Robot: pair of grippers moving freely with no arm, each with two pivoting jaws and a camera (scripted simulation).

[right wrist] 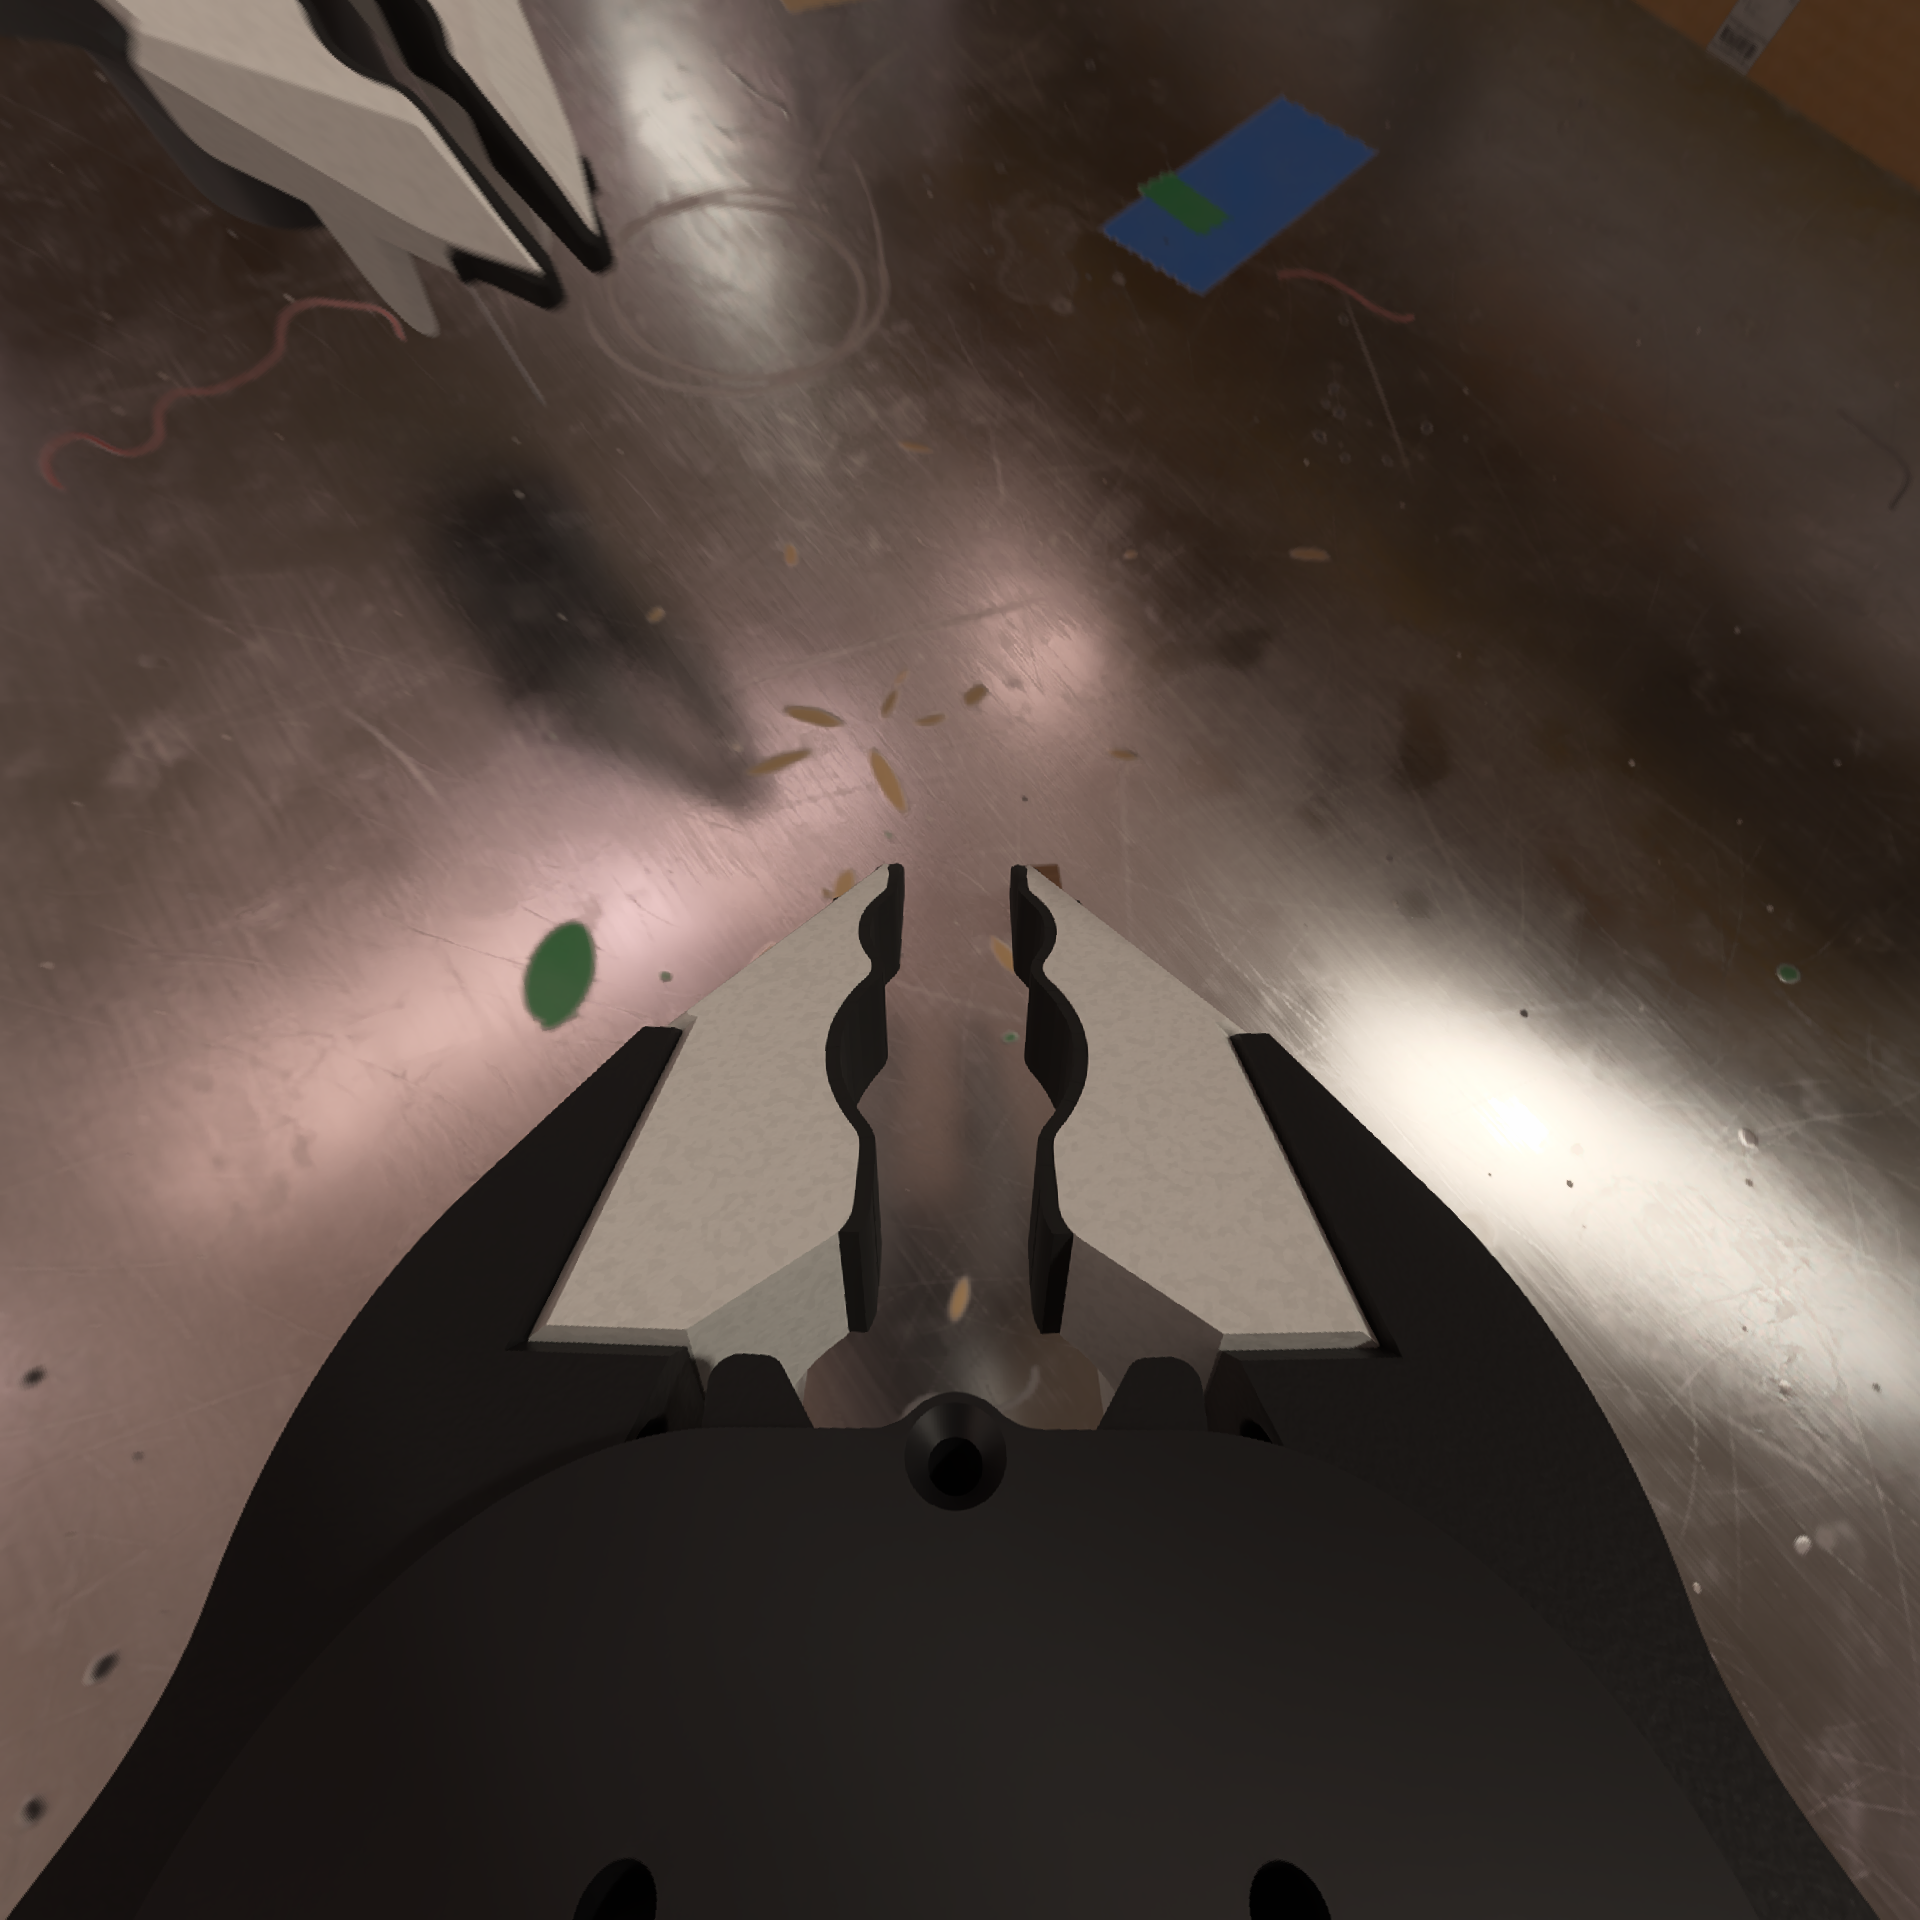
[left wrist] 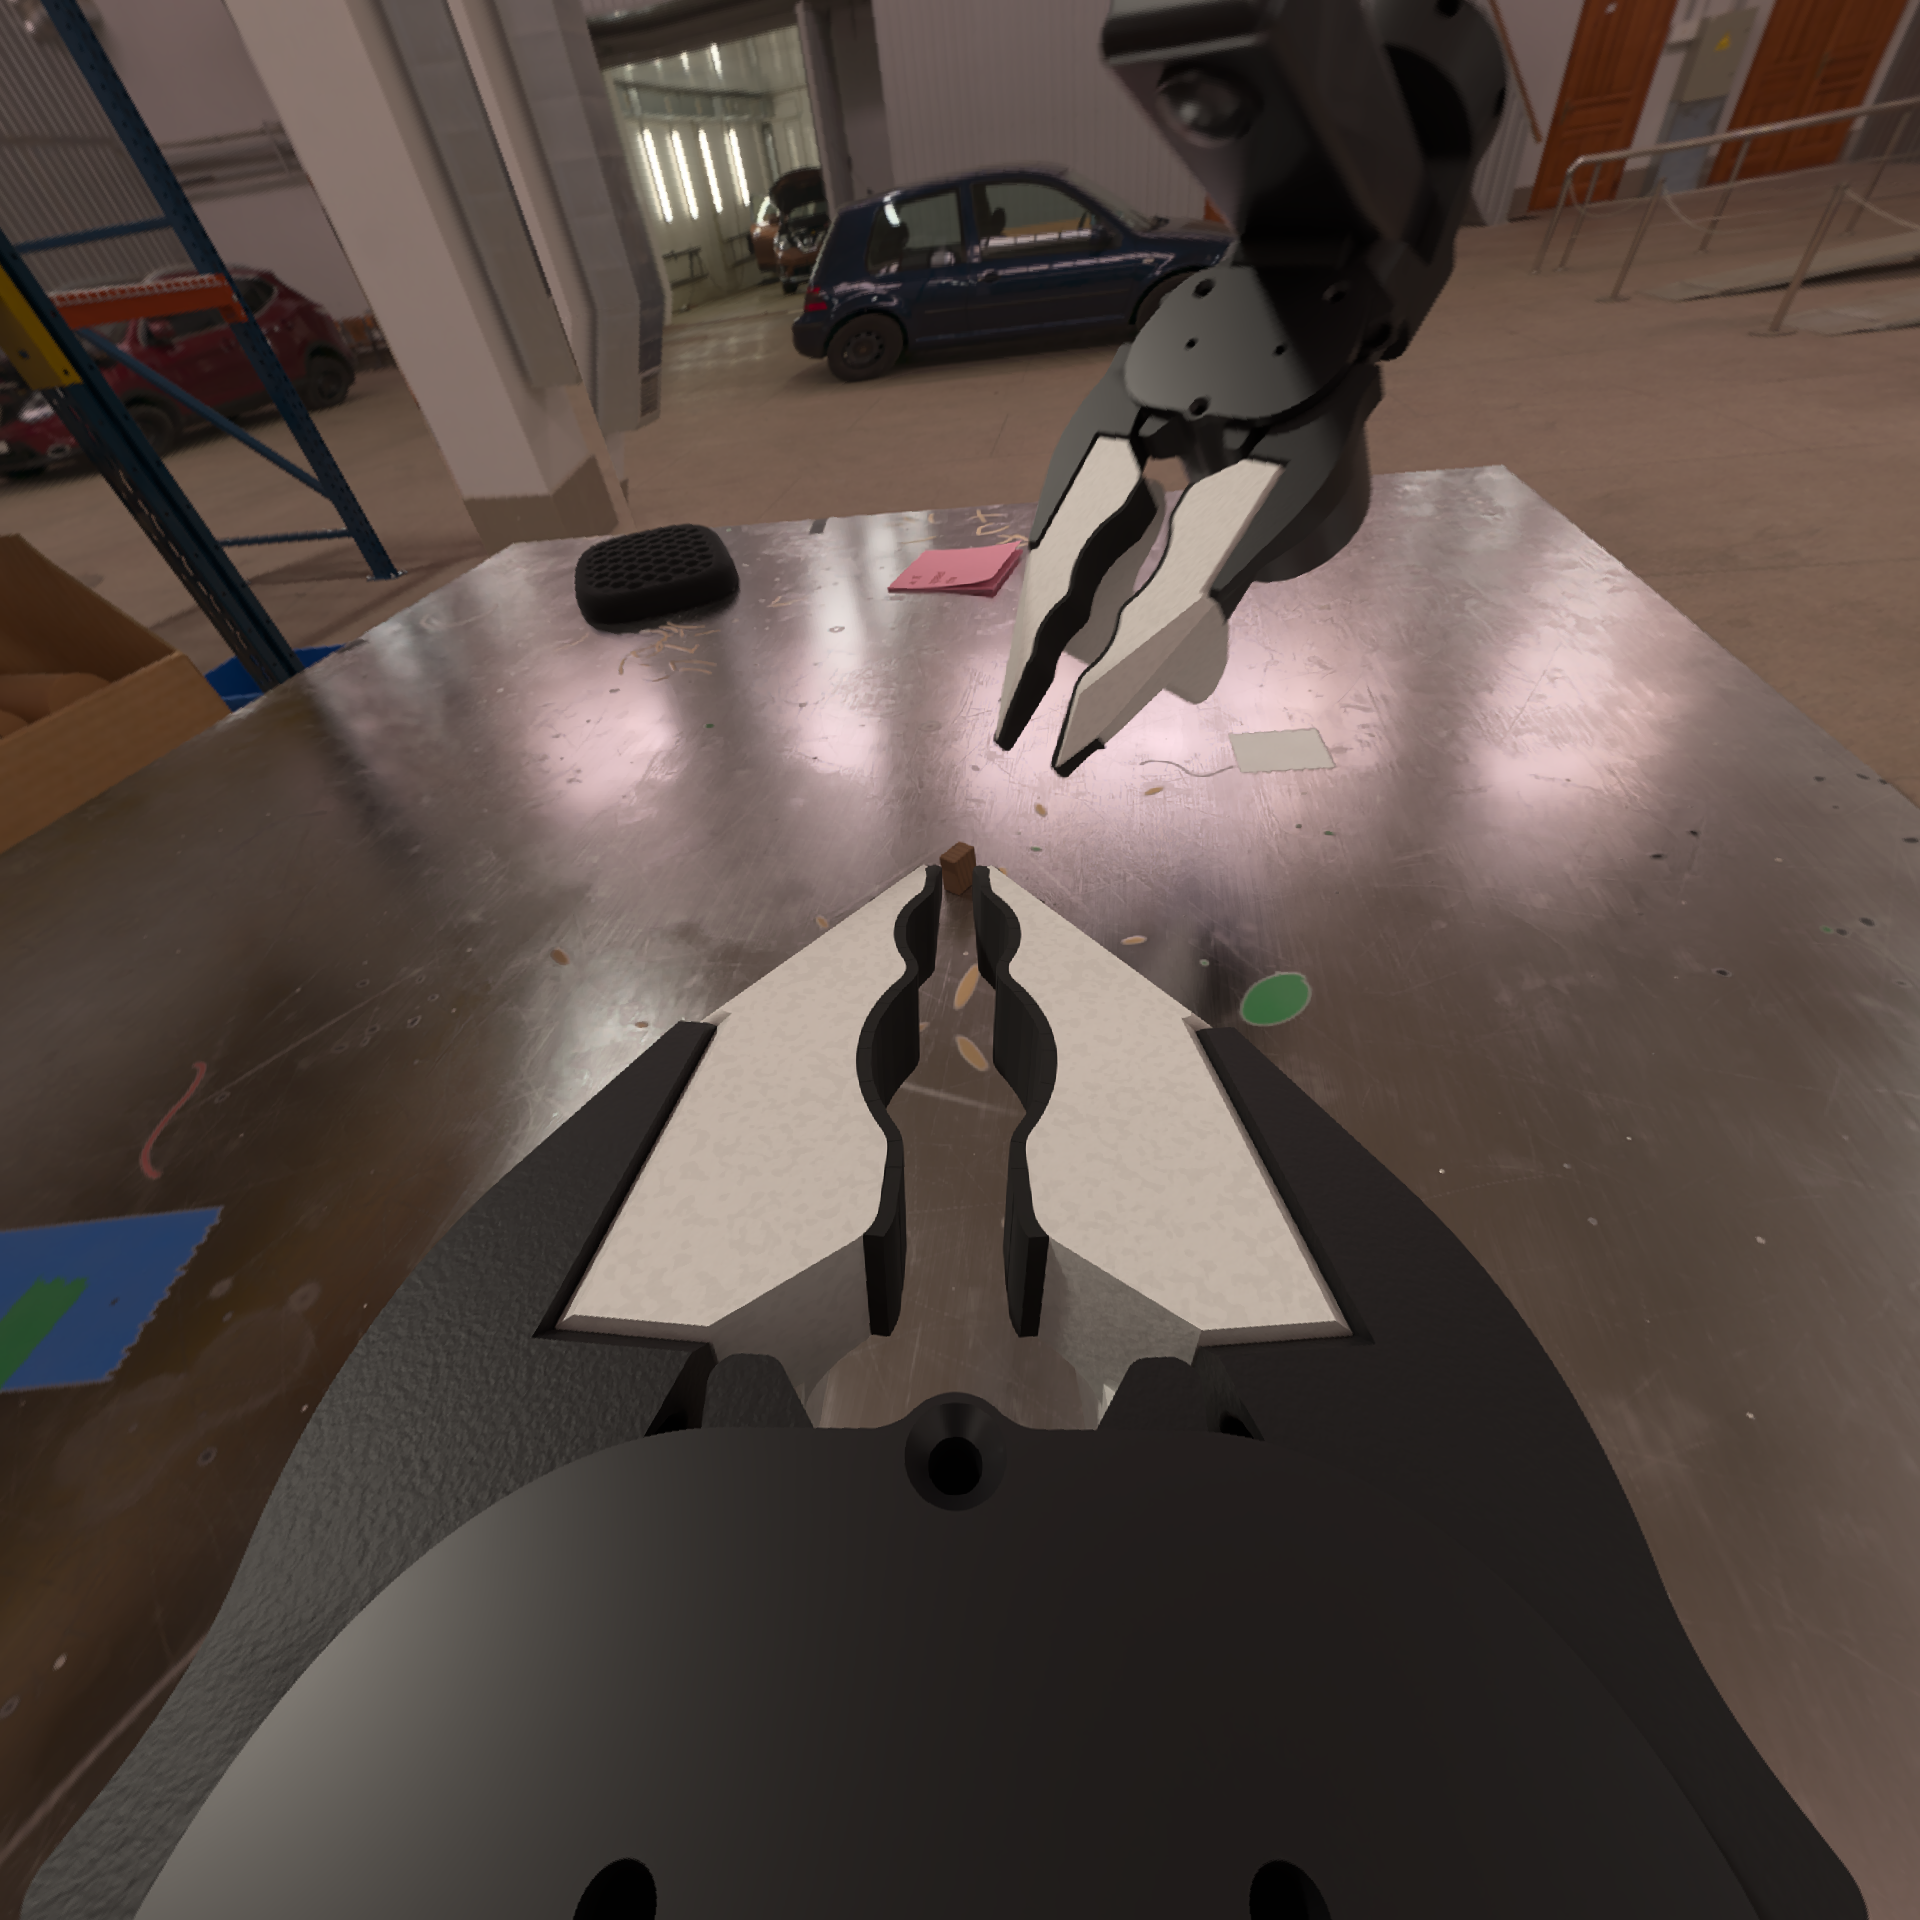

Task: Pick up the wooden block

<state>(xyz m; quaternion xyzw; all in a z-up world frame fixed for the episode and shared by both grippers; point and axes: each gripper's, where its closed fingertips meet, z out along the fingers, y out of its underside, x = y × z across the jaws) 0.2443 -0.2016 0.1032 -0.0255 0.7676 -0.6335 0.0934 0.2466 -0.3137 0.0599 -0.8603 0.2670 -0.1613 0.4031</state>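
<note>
The wooden block [left wrist: 957, 864] is a tiny brown cube standing on the metal table [left wrist: 468, 831]. In the left wrist view it shows just beyond the tips of my left gripper [left wrist: 956, 883], which is open by a narrow gap and empty. My right gripper [left wrist: 1034, 750] hovers above and just past the block, pointing down, open and empty. In the right wrist view, only a brown sliver of the block [right wrist: 1047, 871] shows beside the right fingertip of my right gripper [right wrist: 956, 878]. My left gripper [right wrist: 569, 265] is at the top left there.
A black honeycomb pad [left wrist: 657, 584] and a pink paper stack [left wrist: 956, 571] lie at the far edge. A pale card [left wrist: 1280, 750], a green dot [left wrist: 1275, 1000] and a blue card [left wrist: 94, 1294] lie on the table. A cardboard box [left wrist: 73, 707] stands off its left edge.
</note>
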